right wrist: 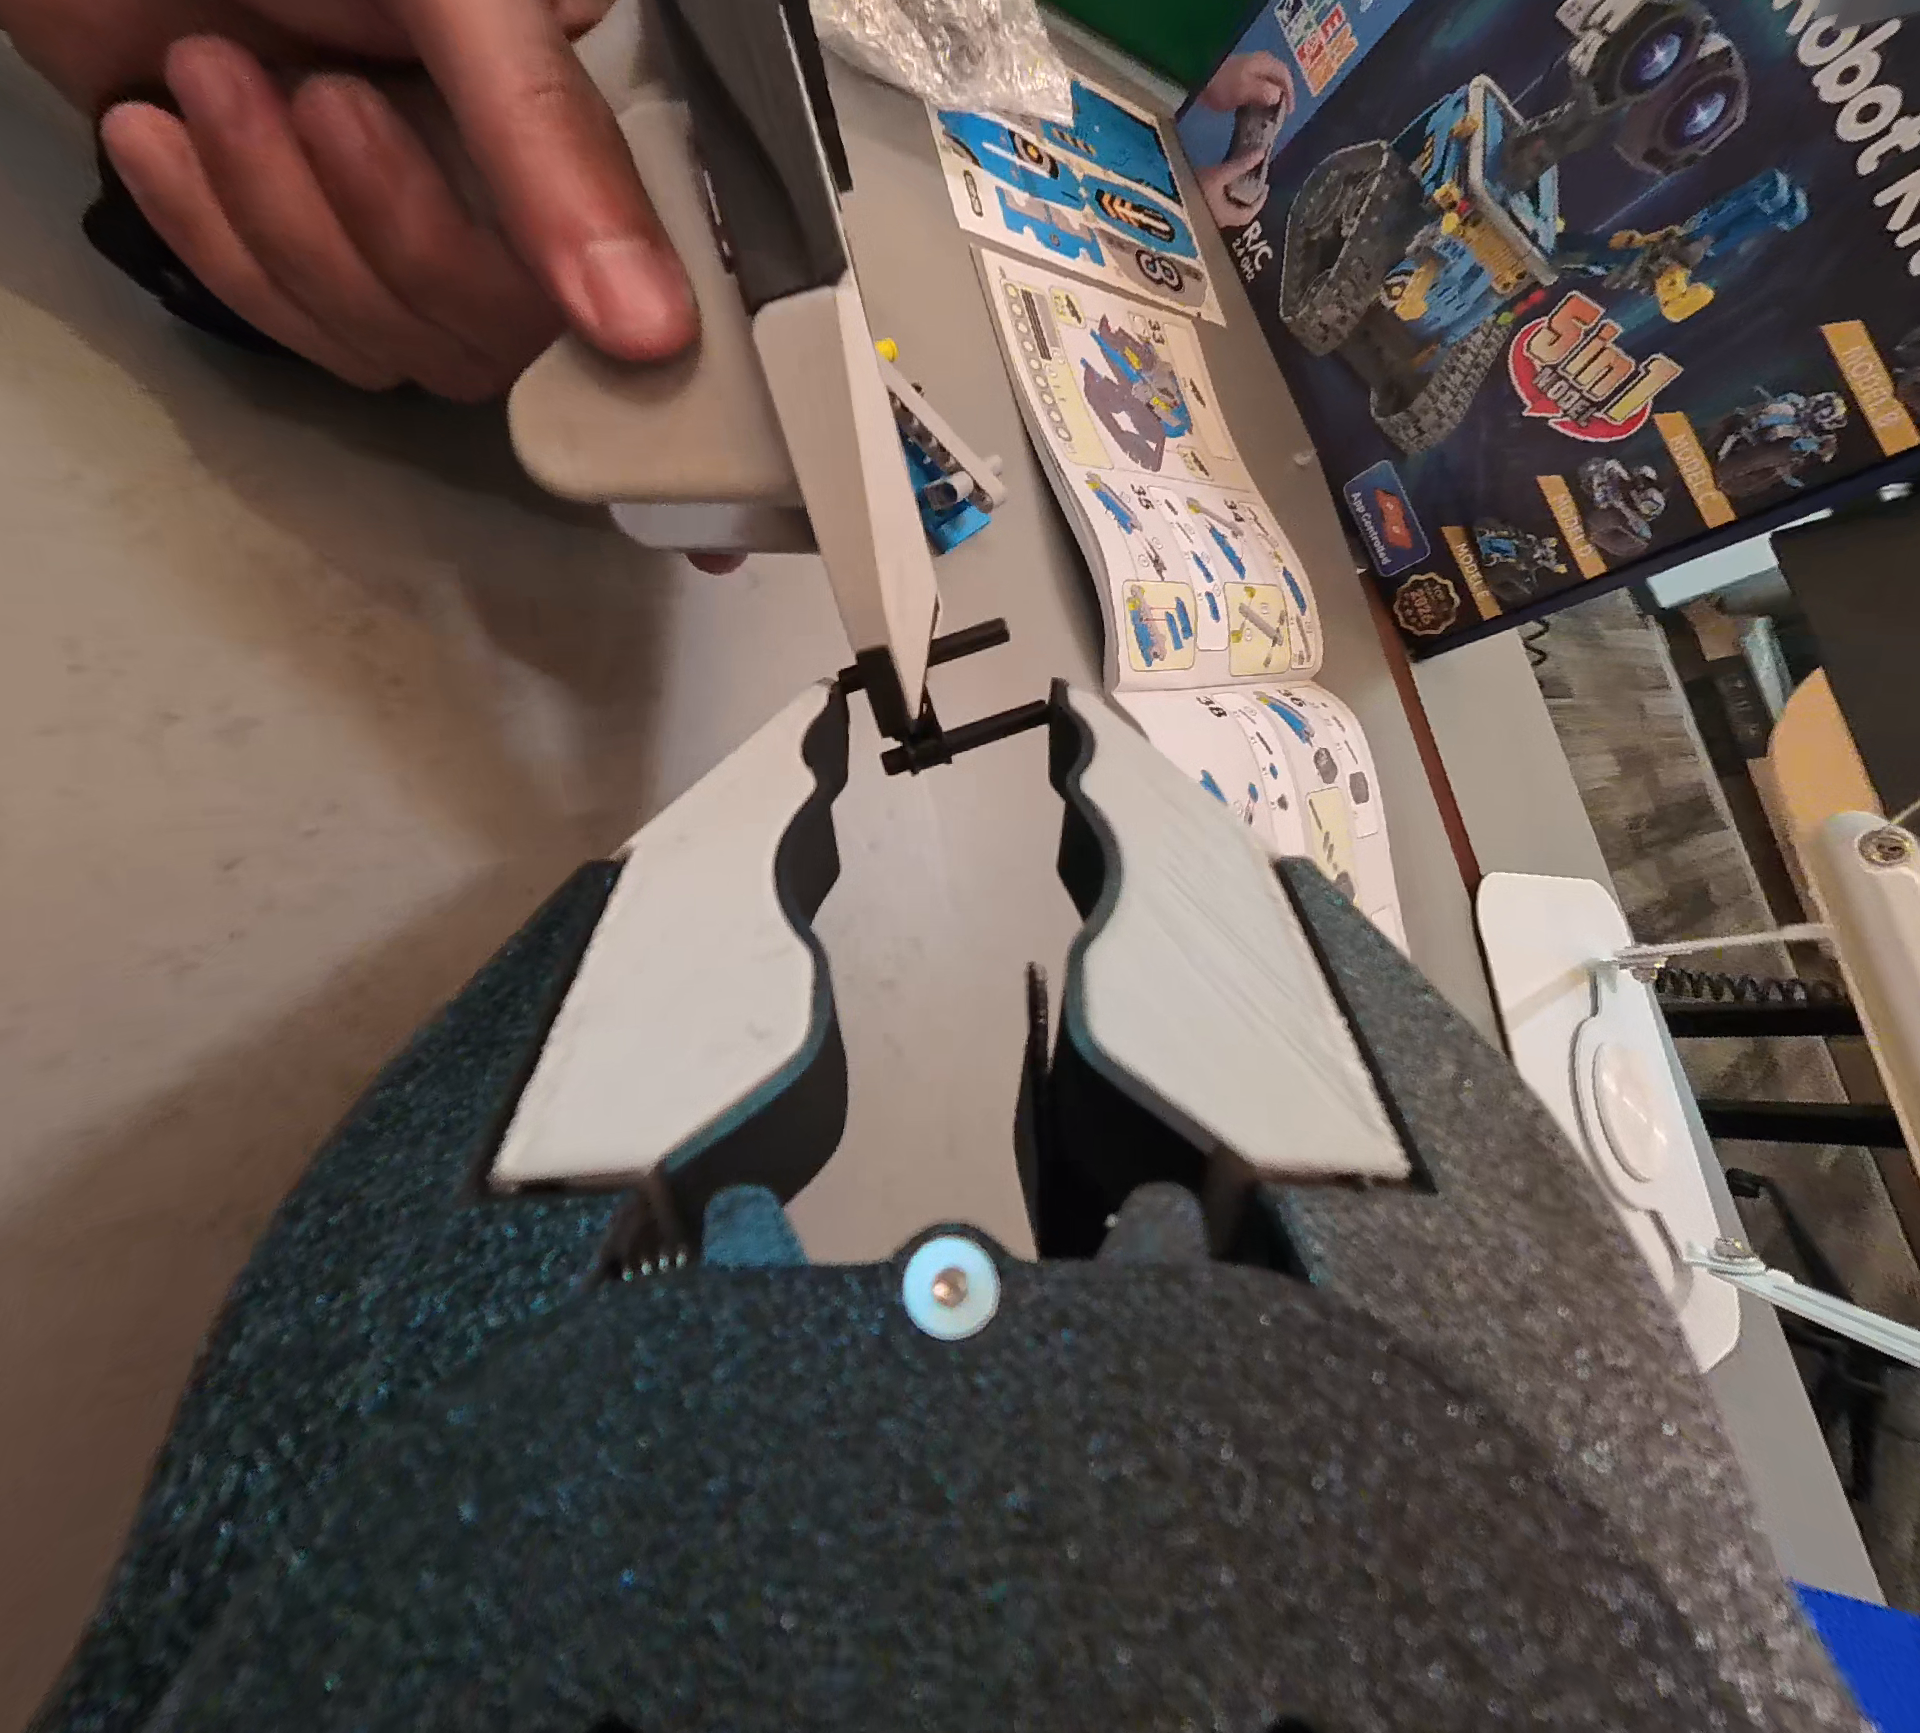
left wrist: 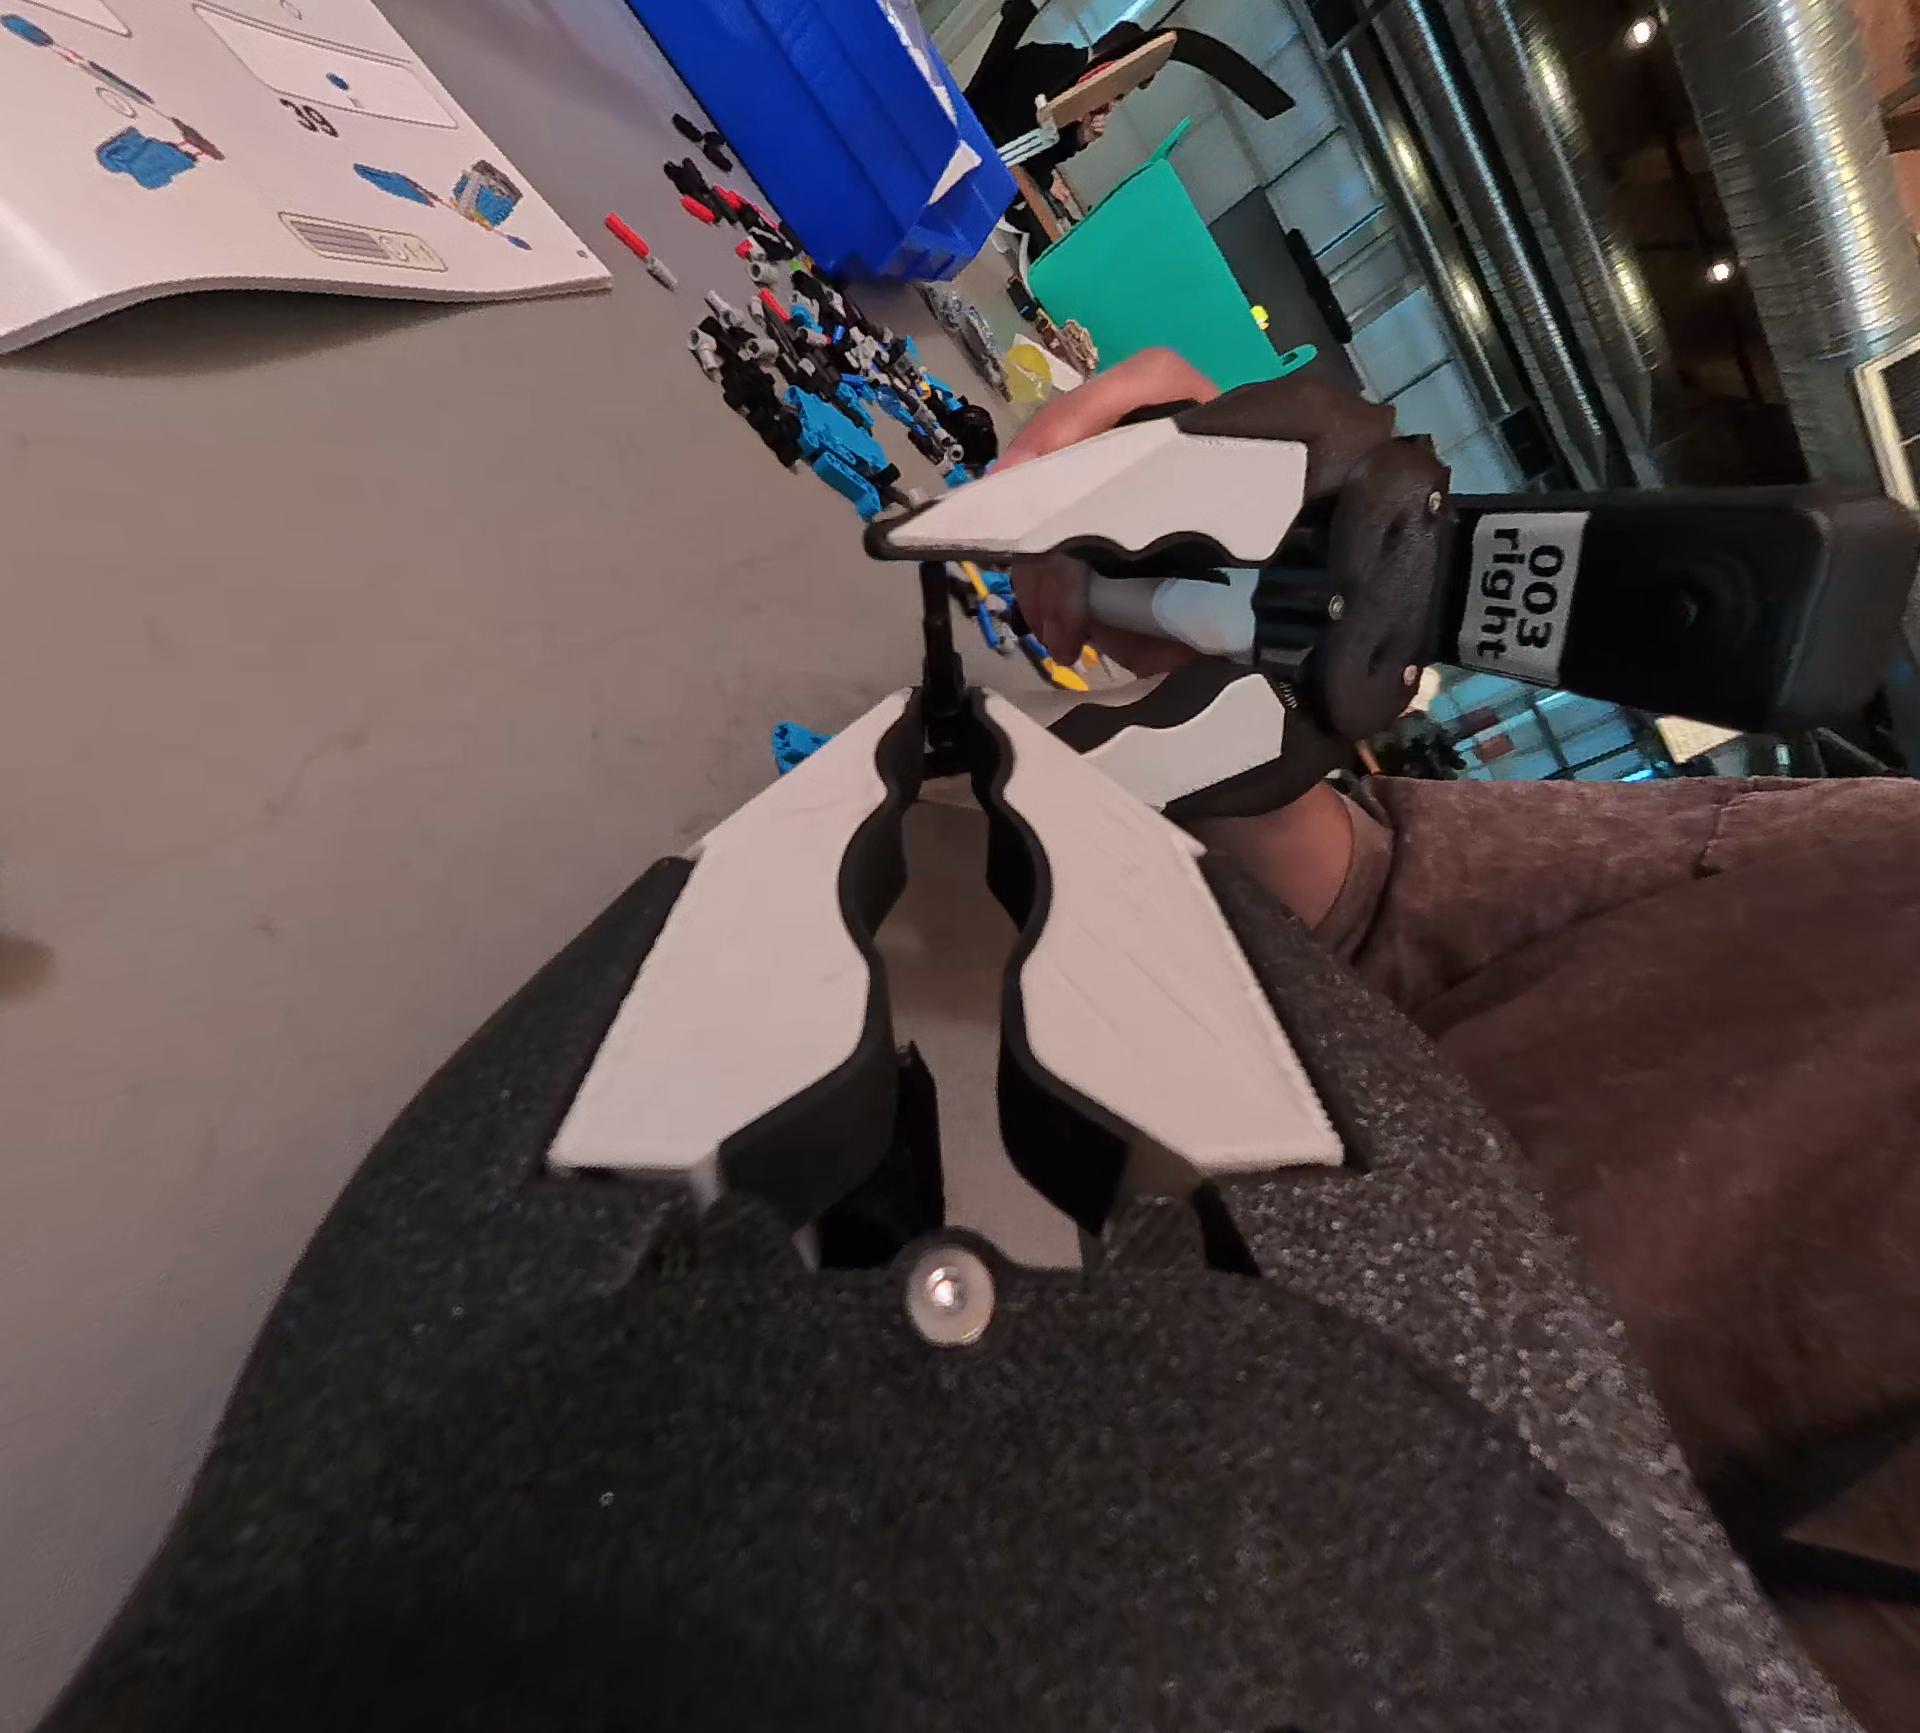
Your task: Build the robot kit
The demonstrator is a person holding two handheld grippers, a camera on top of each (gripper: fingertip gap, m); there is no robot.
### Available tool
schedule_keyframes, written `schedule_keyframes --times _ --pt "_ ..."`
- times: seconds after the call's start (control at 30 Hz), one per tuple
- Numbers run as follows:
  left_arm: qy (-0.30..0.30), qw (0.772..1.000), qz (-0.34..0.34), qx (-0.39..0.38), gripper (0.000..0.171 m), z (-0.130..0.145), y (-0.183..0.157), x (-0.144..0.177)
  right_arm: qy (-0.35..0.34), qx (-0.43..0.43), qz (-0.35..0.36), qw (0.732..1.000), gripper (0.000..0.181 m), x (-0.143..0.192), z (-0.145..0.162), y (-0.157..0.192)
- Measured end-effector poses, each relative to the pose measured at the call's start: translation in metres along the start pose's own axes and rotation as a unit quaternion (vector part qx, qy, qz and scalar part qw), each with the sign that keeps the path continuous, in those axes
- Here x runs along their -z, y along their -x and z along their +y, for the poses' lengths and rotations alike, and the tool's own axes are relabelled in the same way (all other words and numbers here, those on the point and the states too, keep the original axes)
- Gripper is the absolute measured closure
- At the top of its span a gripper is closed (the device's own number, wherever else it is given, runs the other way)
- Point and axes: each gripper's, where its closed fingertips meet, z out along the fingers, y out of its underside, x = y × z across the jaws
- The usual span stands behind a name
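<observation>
**Left wrist view:** left claw (left wrist: 940,719) is clenched, tips pinching the low end of a small black pin-and-axle piece (left wrist: 938,634) at frame centre, above the grey tabletop (left wrist: 416,696). Right claw (left wrist: 977,644) comes in from the right w/ jaws spread, one finger either side of the piece. The pinch is thin, so my call is to hold square w/o twisting or it could slip. Loose bricks (left wrist: 831,395) sit beyond, near the blue bin (left wrist: 779,21). Instruction booklet (left wrist: 260,125) is upper left. There's bare room lower left, but a brown sleeve (left wrist: 1662,1008) crowds the right.

**Right wrist view:** right claw (right wrist: 945,704) is released wide, w/ the black piece (right wrist: 914,733) between its tips. The axle end meets the right-hand finger, but can't tell if it presses. Left claw (right wrist: 916,684) drops in from the top, gripped by a hand (right wrist: 364,156). The booklet (right wrist: 1195,488), sticker sheet (right wrist: 1081,197) and kit box (right wrist: 1558,229) fill the upper right. Tabletop (right wrist: 208,748) edge runs close on the right, so the freer side is the left.
</observation>
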Motion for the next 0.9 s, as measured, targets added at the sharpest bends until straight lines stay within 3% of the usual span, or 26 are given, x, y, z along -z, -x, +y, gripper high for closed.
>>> schedule_keyframes --times 0.4,0.5,0.9 --pt "0.009 1.0 -0.025 -0.012 0.165 0.004 0.005 0.0 0.017 0.021 -0.012 1.0 0.144 -0.001 0.006 0.003" --pt "0.015 0.999 -0.035 -0.021 0.165 0.006 0.007 -0.002 0.017 -0.013 -0.024 0.999 0.148 0.001 0.01 0.003" --pt "0.015 1.0 -0.009 0.009 0.165 0.005 0.004 -0.001 0.023 0.023 -0.015 0.999 0.151 0.002 0.006 0.001"
